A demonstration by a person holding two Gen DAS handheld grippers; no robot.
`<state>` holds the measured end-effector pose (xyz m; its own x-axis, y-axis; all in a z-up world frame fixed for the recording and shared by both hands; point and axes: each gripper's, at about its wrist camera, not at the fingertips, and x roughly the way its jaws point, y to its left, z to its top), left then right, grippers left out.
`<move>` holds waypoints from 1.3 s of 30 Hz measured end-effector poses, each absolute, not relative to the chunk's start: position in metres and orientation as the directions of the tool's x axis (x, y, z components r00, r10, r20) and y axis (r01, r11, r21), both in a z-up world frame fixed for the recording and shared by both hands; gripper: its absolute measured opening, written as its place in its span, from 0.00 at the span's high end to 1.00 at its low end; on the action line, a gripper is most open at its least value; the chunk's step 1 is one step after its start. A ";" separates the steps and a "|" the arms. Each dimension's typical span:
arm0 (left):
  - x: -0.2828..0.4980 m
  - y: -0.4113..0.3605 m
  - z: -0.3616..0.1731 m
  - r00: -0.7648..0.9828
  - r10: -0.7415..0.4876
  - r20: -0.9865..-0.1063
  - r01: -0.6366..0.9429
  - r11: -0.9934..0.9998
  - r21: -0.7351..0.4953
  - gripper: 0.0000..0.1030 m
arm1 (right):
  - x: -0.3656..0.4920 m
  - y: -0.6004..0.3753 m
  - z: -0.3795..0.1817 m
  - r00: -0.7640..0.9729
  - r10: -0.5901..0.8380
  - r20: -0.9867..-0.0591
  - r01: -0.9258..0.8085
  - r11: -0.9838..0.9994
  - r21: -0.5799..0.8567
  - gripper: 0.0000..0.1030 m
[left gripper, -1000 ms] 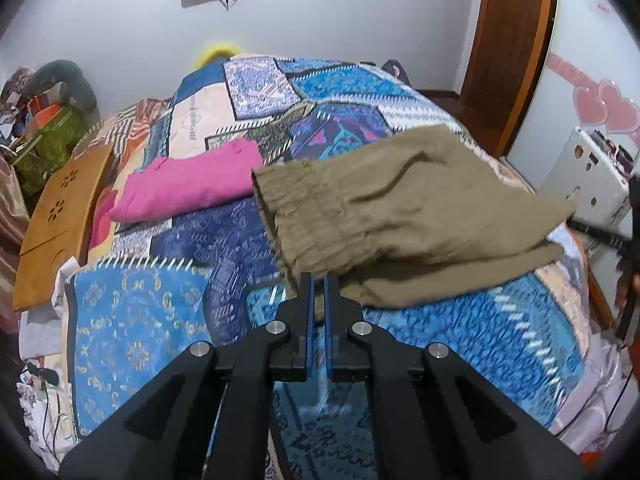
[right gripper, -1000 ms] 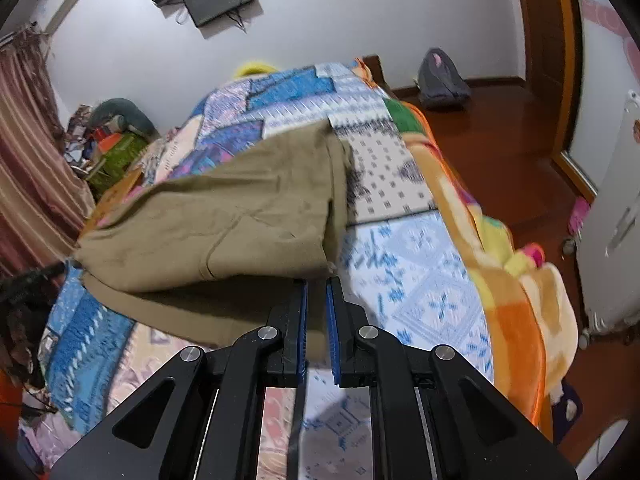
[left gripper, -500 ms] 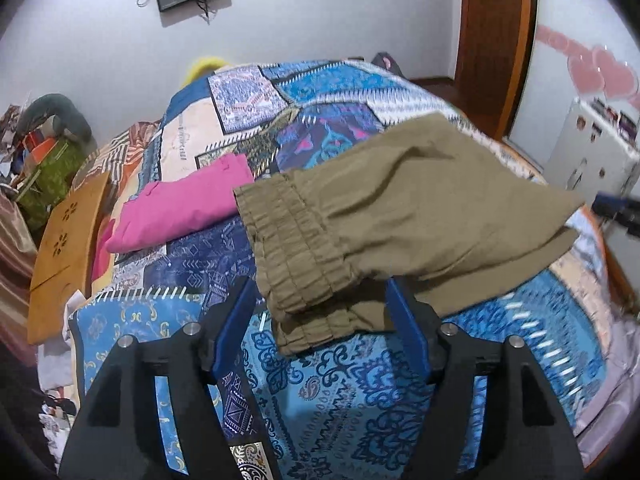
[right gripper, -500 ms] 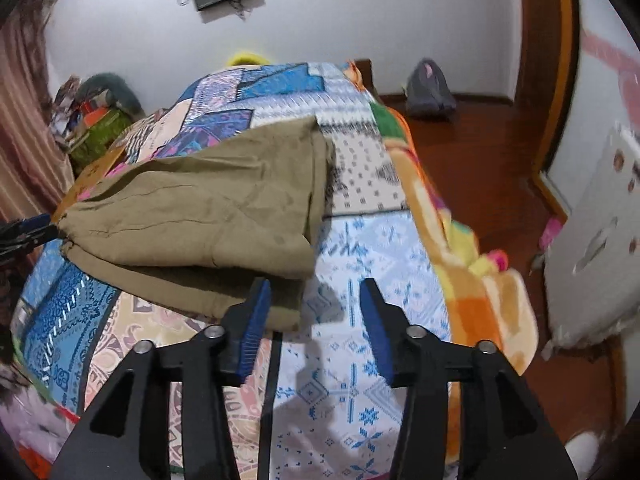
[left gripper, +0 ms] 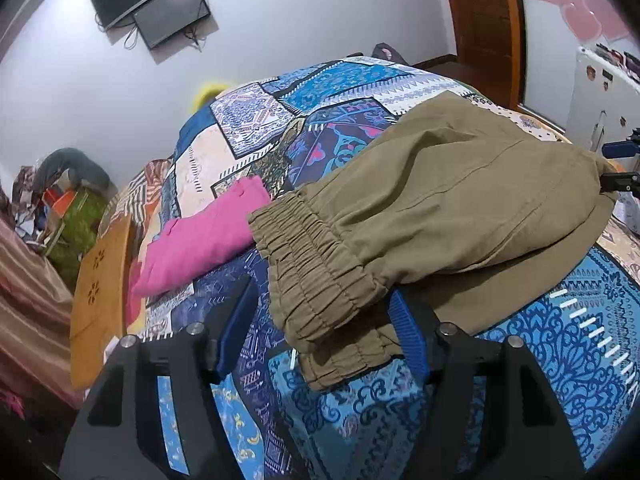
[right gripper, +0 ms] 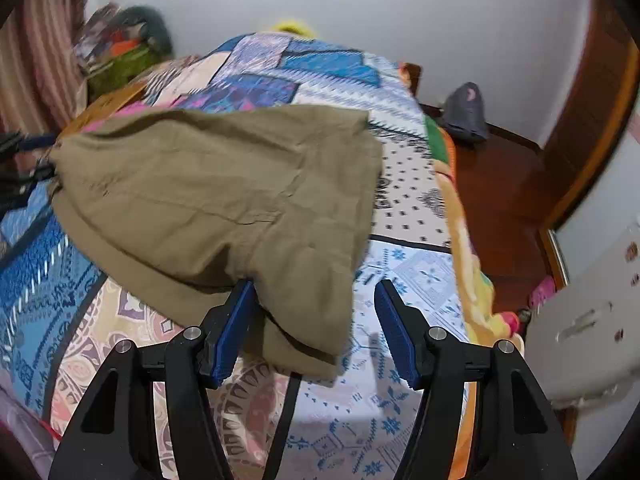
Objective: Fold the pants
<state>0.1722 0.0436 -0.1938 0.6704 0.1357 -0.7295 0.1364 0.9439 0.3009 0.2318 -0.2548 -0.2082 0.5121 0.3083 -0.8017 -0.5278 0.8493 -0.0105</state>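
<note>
Olive-brown pants (left gripper: 440,208) lie folded over on the patchwork bedspread (left gripper: 540,360), the elastic waistband (left gripper: 312,280) nearest my left gripper. My left gripper (left gripper: 324,324) is open, its blue pads either side of the waistband, holding nothing. In the right wrist view the pants (right gripper: 224,196) spread across the bed, with the leg ends at the front. My right gripper (right gripper: 316,328) is open and empty, and the cloth's lower corner lies between its jaws. The right gripper also shows at the far right of the left wrist view (left gripper: 620,164).
A folded pink garment (left gripper: 204,236) lies left of the pants. A wooden lap table (left gripper: 100,292) leans at the bed's left side by clutter. A white appliance (right gripper: 592,320) and wooden door (right gripper: 596,92) stand right of the bed. A grey bag (right gripper: 464,114) sits on the floor.
Both grippers have gone from shut to open and let go of the pants, which now lie folded on the bed. Both have drawn slightly back and tilted.
</note>
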 end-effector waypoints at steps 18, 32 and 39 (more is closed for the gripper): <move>0.170 0.056 -0.170 0.690 0.028 -0.723 0.132 0.978 0.164 0.81 | 0.230 -0.248 -0.191 0.509 0.410 -0.757 -0.545 0.834 0.085 0.87; 0.139 0.067 -0.197 0.595 0.001 -0.804 0.122 0.988 0.091 0.80 | 0.214 -0.267 -0.210 0.447 0.380 -0.810 -0.490 0.862 0.134 0.77; 0.127 0.090 -0.169 0.631 -0.002 -0.776 0.048 0.998 0.036 0.80 | 0.208 -0.297 -0.188 0.476 0.395 -0.785 -0.408 0.890 0.201 0.73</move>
<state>0.1272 0.0896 -0.1692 0.6305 -0.0024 -0.7762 0.0482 0.9982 0.0360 0.2079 -0.2971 -0.1875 0.4763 0.3954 -0.7854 -0.4084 0.8905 0.2006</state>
